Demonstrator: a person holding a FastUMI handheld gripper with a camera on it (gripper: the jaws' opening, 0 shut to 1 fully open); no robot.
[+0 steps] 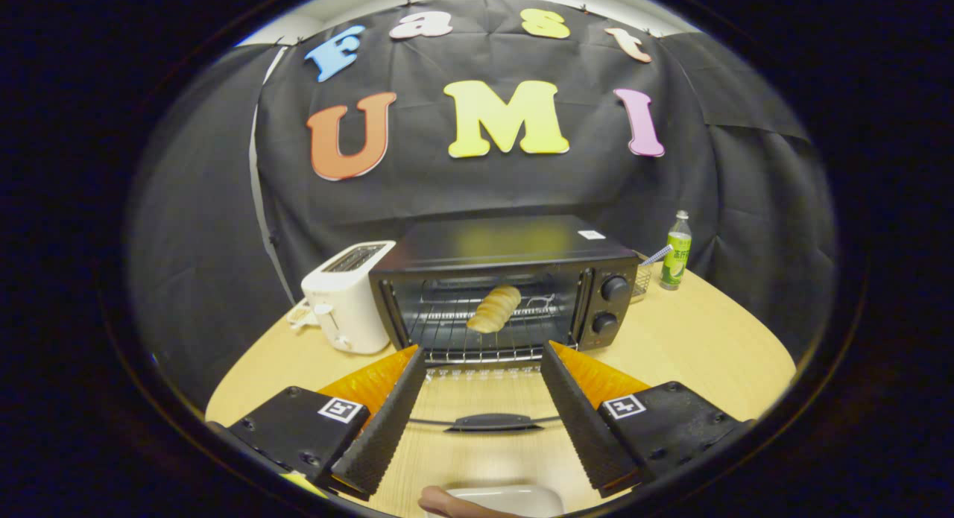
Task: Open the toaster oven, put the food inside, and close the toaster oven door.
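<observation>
Wooden table [693, 346], toaster oven [507, 279] door down, bread roll [493, 309] lengthwise front-to-back on rack, hand-held gripper [483, 354] spread empty.

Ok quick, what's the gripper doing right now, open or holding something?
Gripper: open and empty, fingers spread above the lowered toaster oven door, with the bread roll beyond them on the rack.

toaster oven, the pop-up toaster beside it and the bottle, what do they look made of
Toaster oven: seemingly black painted metal, its top softly reflecting the wall; its wire rack looks like bright steel.
Pop-up toaster: white, smooth, probably plastic, though coated metal is possible.
Bottle: clear, likely plastic, with a green label.
The gripper is open in front of the oven, its fingers holding nothing.
</observation>
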